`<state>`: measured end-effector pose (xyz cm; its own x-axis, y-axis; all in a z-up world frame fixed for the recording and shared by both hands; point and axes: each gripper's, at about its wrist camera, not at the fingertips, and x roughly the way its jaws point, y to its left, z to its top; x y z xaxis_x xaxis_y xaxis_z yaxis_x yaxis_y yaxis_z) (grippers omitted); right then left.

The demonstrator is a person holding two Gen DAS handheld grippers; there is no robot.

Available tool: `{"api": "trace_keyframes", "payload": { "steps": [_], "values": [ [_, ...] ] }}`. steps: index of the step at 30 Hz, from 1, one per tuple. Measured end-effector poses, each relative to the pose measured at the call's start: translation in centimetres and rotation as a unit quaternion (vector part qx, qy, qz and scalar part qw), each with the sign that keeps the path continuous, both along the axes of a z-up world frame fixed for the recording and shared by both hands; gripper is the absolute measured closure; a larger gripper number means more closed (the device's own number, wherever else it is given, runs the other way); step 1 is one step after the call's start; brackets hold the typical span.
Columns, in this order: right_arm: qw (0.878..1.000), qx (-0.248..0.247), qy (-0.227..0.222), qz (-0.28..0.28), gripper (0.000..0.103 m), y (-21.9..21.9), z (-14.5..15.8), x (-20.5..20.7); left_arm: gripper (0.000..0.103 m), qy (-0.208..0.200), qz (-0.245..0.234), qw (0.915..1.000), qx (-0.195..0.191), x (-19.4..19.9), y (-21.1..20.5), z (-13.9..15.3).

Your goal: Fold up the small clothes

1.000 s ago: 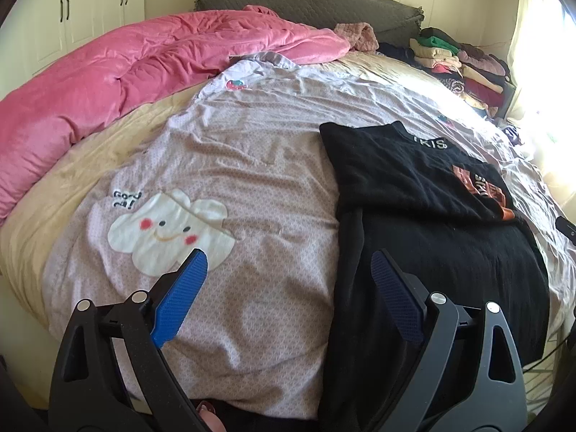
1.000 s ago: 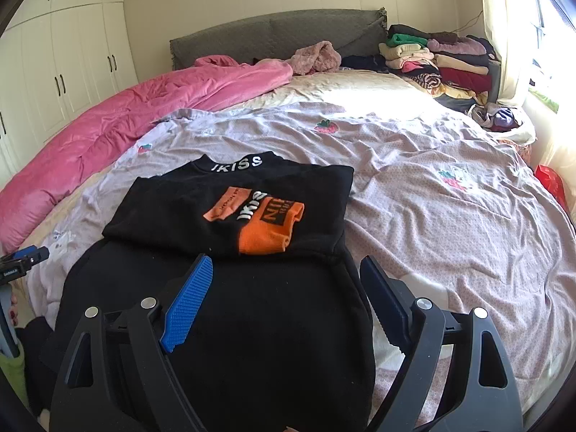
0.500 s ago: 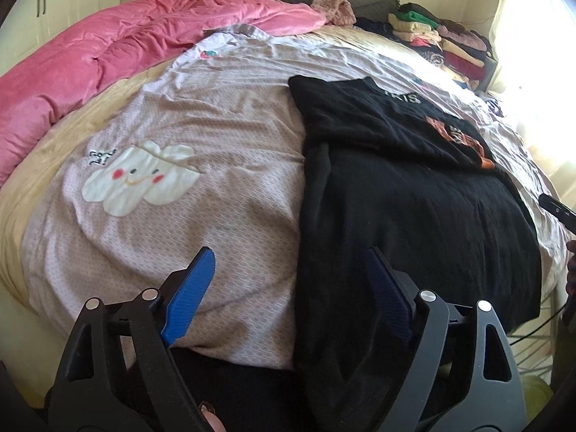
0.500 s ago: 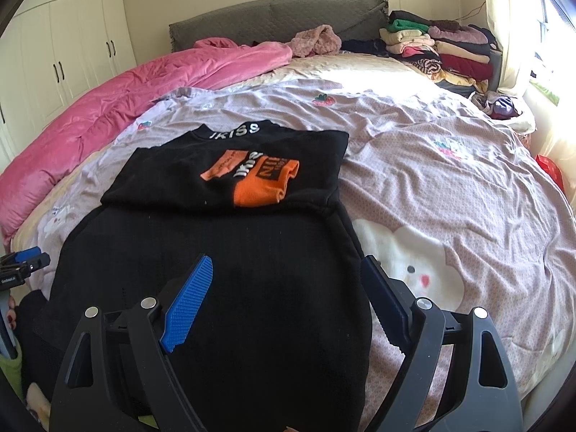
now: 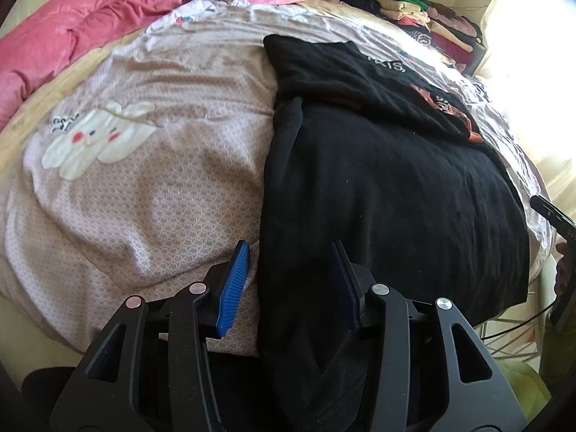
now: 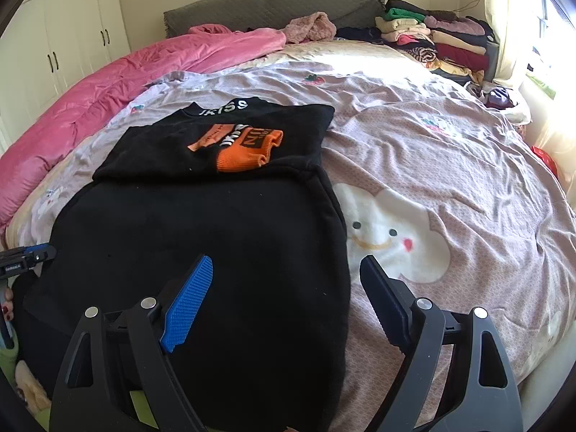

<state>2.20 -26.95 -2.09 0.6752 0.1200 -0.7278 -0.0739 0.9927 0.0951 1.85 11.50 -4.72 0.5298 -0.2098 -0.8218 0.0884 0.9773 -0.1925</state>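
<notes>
A black sweater lies on the bed, its top part folded down so the orange sleeve cuff and white collar lettering show. Its lower part hangs over the near bed edge. My left gripper is open but narrowed, its fingers straddling the sweater's left edge near the hem. My right gripper is open wide, its fingers straddling the sweater's right edge near the hem. Neither grips cloth.
A lilac bedsheet with a white cloud print covers the bed. A pink quilt lies along the far left. Stacked folded clothes sit at the far right by the grey headboard. White wardrobes stand left.
Both grippers have moved down and closer to the sweater's lower corners. The left gripper's jaws have narrowed around the left edge. The right gripper stays wide open.
</notes>
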Motion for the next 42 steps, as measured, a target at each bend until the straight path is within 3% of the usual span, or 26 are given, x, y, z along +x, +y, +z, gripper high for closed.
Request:
{"api": "trace_keyframes", "payload": {
  "steps": [3,11,13,18,20,25,33,35,42],
  "values": [
    [1.0,-0.004,0.005,-0.003,0.02,-0.5,-0.3,-0.4,0.066,0.004,-0.003,1.0,-0.002,-0.1,-0.2,-0.2],
    [0.999,-0.015,0.028,-0.003,0.022,-1.7,-1.4,-1.6,0.085,0.005,-0.024,0.9997,-0.003,-0.9,-1.1,-0.3],
    [0.999,-0.015,0.036,0.001,0.029,-2.0,-1.7,-1.9,0.086,0.005,-0.03,0.9996,-0.001,-1.1,-1.4,-0.3],
    [0.998,-0.001,0.058,0.016,0.061,-2.5,-2.4,-2.6,0.09,0.008,-0.032,0.9994,-0.005,-1.2,-1.4,-0.4],
    [0.998,-0.001,0.066,0.02,0.066,-2.5,-2.7,-2.9,0.091,0.009,-0.031,0.9995,-0.007,-1.2,-1.2,-0.5],
    [0.996,0.009,0.085,0.022,0.068,-2.9,-3.9,-3.4,0.091,0.016,-0.026,0.9994,-0.014,-1.1,-0.9,-0.9],
    [0.994,0.055,0.089,0.035,0.083,-3.4,-4.7,-3.1,0.091,0.015,-0.015,0.9996,-0.019,-0.8,-0.7,-1.1],
    [0.993,0.069,0.085,0.036,0.095,-3.5,-4.6,-3.1,0.097,0.011,-0.013,0.9997,-0.018,-0.8,-0.7,-1.0],
    [0.995,0.07,0.029,0.069,0.097,-2.6,-1.7,-3.7,0.101,-0.036,-0.002,0.9991,-0.024,-1.6,0.1,1.6]
  ]
}}
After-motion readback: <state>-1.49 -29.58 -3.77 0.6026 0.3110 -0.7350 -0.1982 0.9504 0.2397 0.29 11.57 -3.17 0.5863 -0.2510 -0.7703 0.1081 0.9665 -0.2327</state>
